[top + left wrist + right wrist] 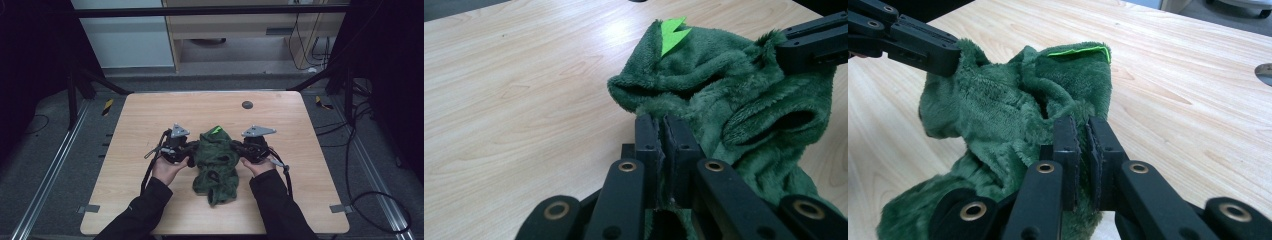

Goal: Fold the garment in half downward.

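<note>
A dark green plush garment (216, 162) hangs bunched over the middle of the wooden table (150, 120), its lower part resting on the surface. A bright green patch (216, 131) sits at its top. My left gripper (192, 149) is shut on the garment's left edge, and in the left gripper view the gripper (662, 121) pinches a fold of the fabric (724, 100). My right gripper (234, 146) is shut on the opposite edge. In the right gripper view that gripper (1082, 122) clamps the plush (998, 110), with the other gripper (945, 50) holding it farther off.
A dark round grommet (247, 105) is set in the table near its far edge. Grey tape tabs (89, 208) mark the front corners. Cables (365, 200) lie on the floor to the right. A wooden cabinet (240, 25) stands beyond the table.
</note>
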`<state>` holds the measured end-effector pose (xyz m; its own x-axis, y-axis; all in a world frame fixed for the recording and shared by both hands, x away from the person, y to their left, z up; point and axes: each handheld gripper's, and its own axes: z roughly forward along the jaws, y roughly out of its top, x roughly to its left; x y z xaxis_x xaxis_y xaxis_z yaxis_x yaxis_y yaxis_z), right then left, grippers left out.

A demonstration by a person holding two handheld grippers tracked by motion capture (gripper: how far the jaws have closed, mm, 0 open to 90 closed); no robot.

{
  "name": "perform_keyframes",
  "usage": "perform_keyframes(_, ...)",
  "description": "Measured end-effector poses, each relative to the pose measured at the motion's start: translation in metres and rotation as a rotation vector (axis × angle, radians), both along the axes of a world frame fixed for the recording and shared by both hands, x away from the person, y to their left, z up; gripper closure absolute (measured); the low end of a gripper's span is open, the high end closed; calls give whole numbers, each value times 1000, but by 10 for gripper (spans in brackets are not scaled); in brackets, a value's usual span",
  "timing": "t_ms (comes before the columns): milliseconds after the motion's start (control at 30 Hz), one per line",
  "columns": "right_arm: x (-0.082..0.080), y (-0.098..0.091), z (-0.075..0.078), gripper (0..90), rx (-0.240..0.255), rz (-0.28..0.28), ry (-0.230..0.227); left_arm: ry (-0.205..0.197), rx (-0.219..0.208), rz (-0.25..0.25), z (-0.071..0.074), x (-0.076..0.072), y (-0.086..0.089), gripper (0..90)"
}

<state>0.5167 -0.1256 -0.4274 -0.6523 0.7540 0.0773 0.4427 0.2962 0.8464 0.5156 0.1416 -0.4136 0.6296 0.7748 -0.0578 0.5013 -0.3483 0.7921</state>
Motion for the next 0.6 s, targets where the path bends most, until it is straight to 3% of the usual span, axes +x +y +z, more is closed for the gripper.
perform_keyframes(600, -28, -1, -6, 836, -10, 61, -5, 20, 8, -61, -7, -28, 8, 856)
